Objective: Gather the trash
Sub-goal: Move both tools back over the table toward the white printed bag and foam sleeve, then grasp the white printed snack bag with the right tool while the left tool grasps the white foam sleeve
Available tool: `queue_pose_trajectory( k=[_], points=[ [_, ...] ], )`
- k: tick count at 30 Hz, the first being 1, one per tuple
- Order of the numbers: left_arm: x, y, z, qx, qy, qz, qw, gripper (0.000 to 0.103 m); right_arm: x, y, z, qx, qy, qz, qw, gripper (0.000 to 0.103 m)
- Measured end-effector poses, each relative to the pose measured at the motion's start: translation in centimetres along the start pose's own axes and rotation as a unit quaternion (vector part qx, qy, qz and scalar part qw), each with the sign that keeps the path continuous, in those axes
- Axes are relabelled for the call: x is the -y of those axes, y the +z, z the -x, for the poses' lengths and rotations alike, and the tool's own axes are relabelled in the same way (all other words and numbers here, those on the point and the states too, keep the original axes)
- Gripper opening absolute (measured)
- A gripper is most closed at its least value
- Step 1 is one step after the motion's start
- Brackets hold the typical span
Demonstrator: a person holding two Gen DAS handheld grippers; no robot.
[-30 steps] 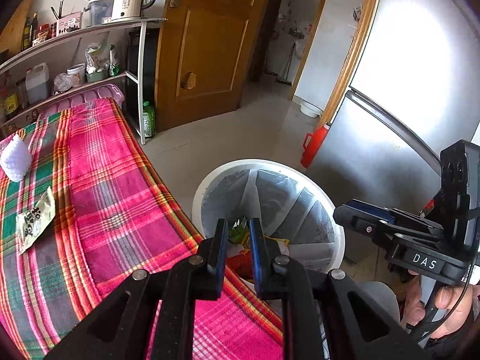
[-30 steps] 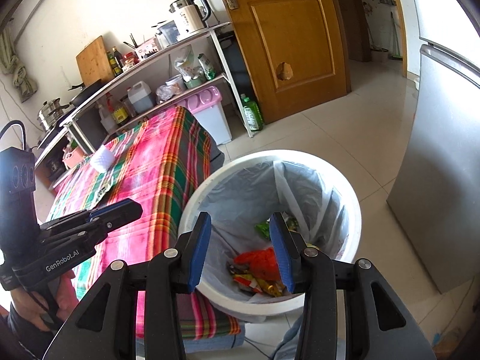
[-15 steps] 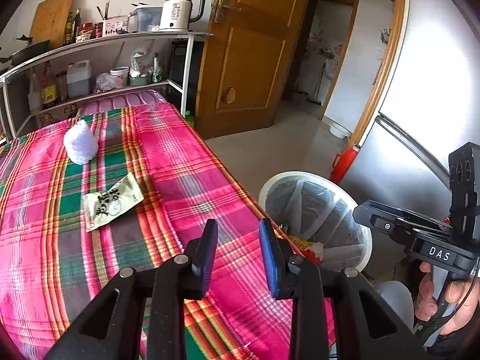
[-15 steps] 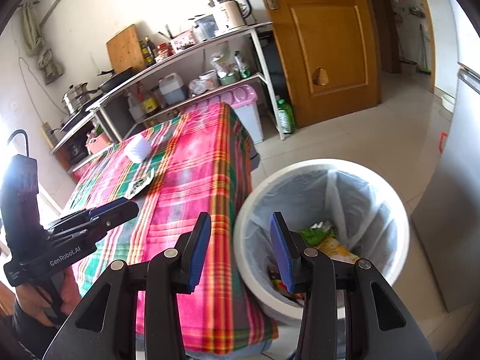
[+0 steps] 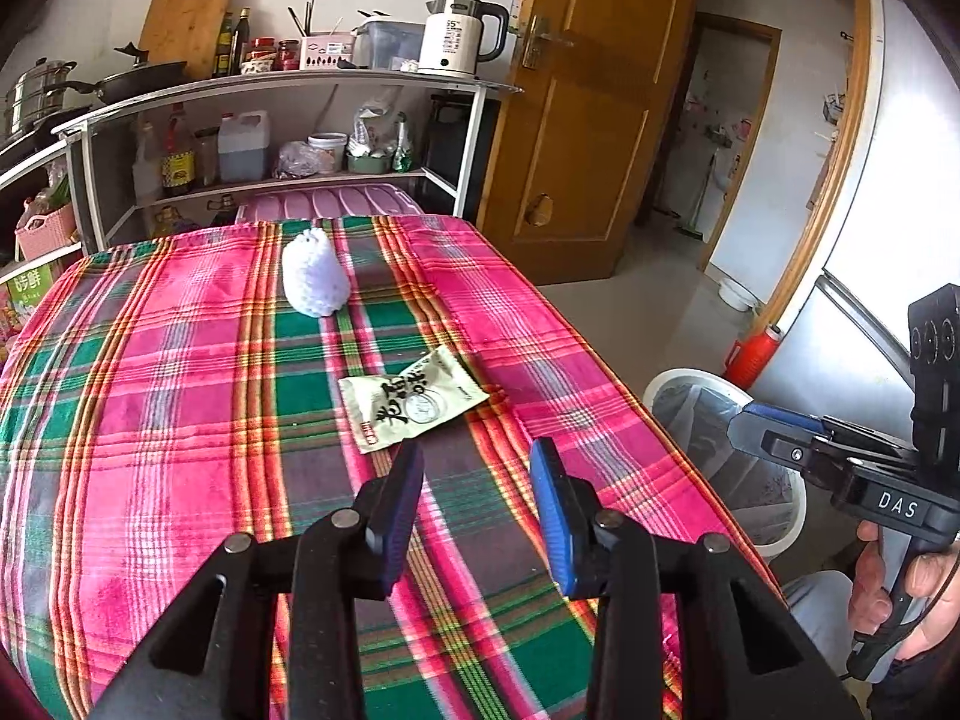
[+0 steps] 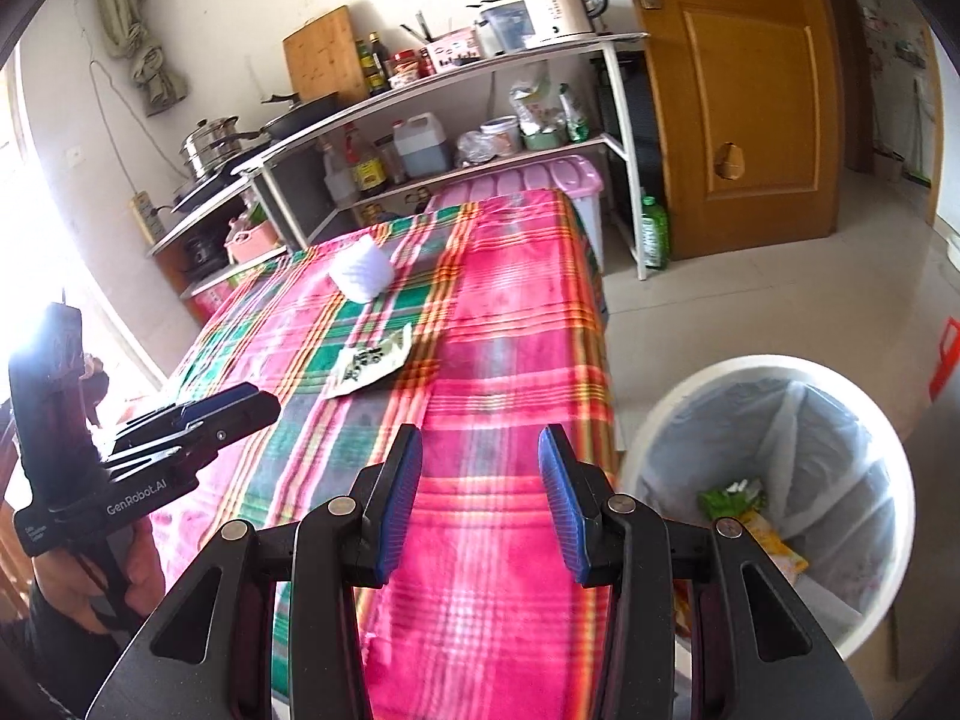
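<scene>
With nothing between its opening jaws, the left claw (image 5: 477, 468) hangs just short of the wrapper (image 5: 413, 401) lying ahead, ready to reach and pinch it, while the right claw (image 6: 480, 462) waits apart, empty, bin (image 6: 774, 372) at its right.

Left gripper (image 5: 477, 468) empty, jaws opening above the plaid table (image 5: 150, 420); snack wrapper (image 5: 413, 399) mid-table; white foam net (image 5: 315, 273) near far edge.
</scene>
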State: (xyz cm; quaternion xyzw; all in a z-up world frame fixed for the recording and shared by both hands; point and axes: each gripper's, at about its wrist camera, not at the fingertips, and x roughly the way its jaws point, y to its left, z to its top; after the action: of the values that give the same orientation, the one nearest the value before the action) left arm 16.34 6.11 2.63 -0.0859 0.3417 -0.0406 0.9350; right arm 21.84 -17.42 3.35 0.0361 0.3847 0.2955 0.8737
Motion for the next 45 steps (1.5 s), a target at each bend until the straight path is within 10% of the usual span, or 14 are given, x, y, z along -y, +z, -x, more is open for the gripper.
queue_pose_trajectory(
  k=[38,45],
  points=[
    [-10.5,3.7,-1.6,0.003,0.041,0.024,0.9989,0.051,-7.6,5.1,-18.5,-0.107,0.020,0.135,0.985,0.050],
    [-10.8,4.4,-2.0,0.001,0.042,0.028,0.9987,0.051,-7.5,5.0,-18.2,-0.099,0.001,0.131,0.986,0.010]
  ],
)
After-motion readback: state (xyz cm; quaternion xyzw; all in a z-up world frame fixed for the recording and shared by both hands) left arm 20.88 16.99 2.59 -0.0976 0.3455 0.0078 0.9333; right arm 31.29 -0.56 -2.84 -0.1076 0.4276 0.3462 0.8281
